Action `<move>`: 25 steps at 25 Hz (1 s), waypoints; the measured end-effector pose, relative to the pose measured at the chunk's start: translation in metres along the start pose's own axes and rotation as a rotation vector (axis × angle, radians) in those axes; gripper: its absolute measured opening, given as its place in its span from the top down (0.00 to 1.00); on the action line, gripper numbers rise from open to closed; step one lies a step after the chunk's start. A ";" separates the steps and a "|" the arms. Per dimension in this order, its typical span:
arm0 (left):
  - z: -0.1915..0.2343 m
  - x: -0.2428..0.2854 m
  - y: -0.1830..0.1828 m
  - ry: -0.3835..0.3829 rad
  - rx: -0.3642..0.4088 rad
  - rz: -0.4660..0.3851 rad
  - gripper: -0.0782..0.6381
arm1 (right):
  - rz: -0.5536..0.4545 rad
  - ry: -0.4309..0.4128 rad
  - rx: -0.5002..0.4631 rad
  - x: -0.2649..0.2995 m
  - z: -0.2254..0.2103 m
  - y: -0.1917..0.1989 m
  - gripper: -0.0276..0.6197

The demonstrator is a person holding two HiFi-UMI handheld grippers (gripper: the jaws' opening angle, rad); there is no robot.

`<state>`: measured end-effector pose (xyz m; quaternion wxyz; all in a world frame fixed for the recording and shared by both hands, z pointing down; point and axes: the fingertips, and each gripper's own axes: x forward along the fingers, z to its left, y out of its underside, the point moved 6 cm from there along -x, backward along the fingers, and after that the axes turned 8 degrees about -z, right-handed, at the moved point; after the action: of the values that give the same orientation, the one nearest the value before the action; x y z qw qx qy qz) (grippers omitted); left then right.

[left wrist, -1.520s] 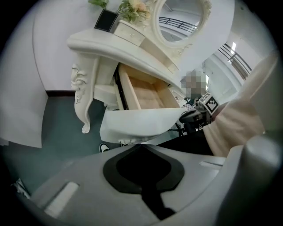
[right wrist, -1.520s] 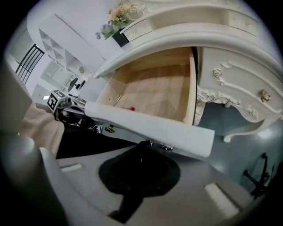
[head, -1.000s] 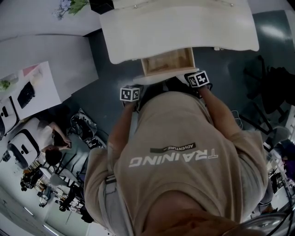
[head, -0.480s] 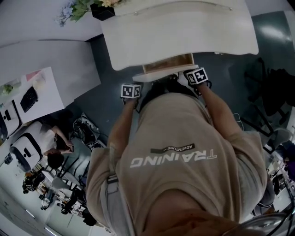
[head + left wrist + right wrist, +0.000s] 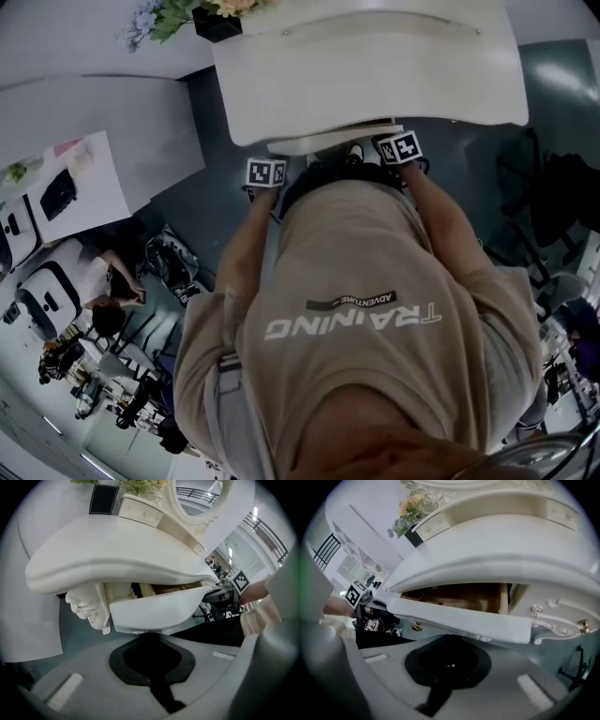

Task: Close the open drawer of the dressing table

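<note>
The white dressing table (image 5: pixel 366 66) stands ahead of me. Only a narrow strip of its drawer front (image 5: pixel 323 142) sticks out from under the top. In the left gripper view the drawer front (image 5: pixel 154 611) sits right at the tip of my left gripper (image 5: pixel 150 637), whose jaws are shut. A gap with the drawer's wooden inside (image 5: pixel 459 595) still shows in the right gripper view. My right gripper (image 5: pixel 450 641) is shut too, against the drawer front (image 5: pixel 464 618). Both marker cubes, left (image 5: pixel 265 172) and right (image 5: pixel 398 148), sit at the drawer's two ends.
A flower pot (image 5: pixel 211 14) and an oval mirror (image 5: pixel 201 498) stand on the table. A carved white leg (image 5: pixel 89 609) flanks the drawer, and a gold handle (image 5: pixel 582 626) is at the right. A white desk (image 5: pixel 84 141) lies left, dark chairs (image 5: pixel 553 187) right, people (image 5: pixel 108 300) lower left.
The drawer has slid in under the table top, from well open to nearly shut. Both grippers moved forward with its front.
</note>
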<state>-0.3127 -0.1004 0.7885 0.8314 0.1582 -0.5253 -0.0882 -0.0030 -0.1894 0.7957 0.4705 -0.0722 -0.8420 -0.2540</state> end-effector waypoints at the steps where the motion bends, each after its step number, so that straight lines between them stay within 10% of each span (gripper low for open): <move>1: 0.001 0.000 -0.004 -0.005 0.000 -0.007 0.89 | -0.006 0.001 -0.004 0.000 -0.001 -0.004 0.95; 25: 0.008 0.011 -0.044 -0.112 -0.114 -0.227 0.89 | -0.203 0.031 -0.105 0.001 -0.030 -0.042 0.95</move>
<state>-0.3140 -0.1459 0.7853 0.7932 0.1641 -0.5437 -0.2200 0.0037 -0.2400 0.7945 0.4511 -0.0073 -0.8229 -0.3453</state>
